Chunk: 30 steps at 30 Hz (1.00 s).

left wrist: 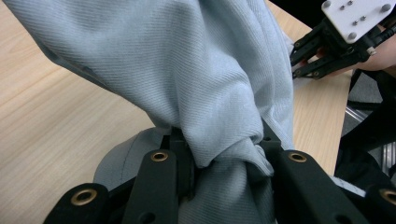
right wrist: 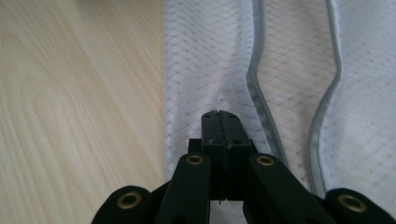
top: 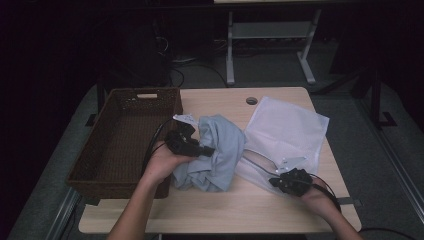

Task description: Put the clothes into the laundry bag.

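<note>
My left gripper [top: 200, 149] is shut on a light blue garment [top: 220, 145], which lies bunched at the middle of the wooden table [top: 225, 205]. In the left gripper view the cloth [left wrist: 187, 70] is gathered tightly between the two black jaws [left wrist: 219, 140] and rises above them. A white mesh bag [top: 287, 127] lies flat to the right. My right gripper [top: 277, 177] sits at the bag's near left corner. In the right gripper view its jaws [right wrist: 219, 119] are pressed together on the mesh [right wrist: 205, 56], beside the bag's grey zipper [right wrist: 259, 93], which stands parted.
A dark brown wicker basket [top: 120, 145] stands along the table's left side, close to my left hand. A round cable hole [top: 251, 100] sits near the far edge. A white table frame [top: 270, 30] stands behind. The right gripper [left wrist: 299, 60] shows at the left gripper view's upper right.
</note>
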Each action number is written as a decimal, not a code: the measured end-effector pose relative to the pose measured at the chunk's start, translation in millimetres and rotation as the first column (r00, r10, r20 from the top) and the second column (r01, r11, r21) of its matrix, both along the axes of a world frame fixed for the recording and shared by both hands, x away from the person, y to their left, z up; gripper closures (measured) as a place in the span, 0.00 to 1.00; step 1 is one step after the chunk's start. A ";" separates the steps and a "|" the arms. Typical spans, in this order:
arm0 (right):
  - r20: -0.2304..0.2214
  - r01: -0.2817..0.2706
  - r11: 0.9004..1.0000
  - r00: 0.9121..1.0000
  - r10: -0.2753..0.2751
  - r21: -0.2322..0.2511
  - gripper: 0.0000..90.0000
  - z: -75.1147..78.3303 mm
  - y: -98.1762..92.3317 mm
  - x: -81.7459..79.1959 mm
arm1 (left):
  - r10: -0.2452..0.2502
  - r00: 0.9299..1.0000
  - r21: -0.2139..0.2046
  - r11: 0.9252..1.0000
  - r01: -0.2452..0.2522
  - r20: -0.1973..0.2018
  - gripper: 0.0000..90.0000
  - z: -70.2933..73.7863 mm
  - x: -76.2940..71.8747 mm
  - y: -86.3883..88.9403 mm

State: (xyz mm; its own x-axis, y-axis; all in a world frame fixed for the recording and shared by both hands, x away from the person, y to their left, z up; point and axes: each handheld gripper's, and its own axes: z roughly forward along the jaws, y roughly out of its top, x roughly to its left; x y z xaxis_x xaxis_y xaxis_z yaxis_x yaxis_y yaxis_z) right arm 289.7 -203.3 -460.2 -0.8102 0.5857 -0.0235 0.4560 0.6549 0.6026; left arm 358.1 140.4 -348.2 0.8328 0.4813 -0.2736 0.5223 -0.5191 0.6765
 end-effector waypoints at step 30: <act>0.046 0.008 0.980 0.999 -0.017 0.197 0.54 23.8 16.5 23.6 | 0.011 1.000 -0.004 1.000 -0.011 -0.021 0.76 -6.3 1.9 4.0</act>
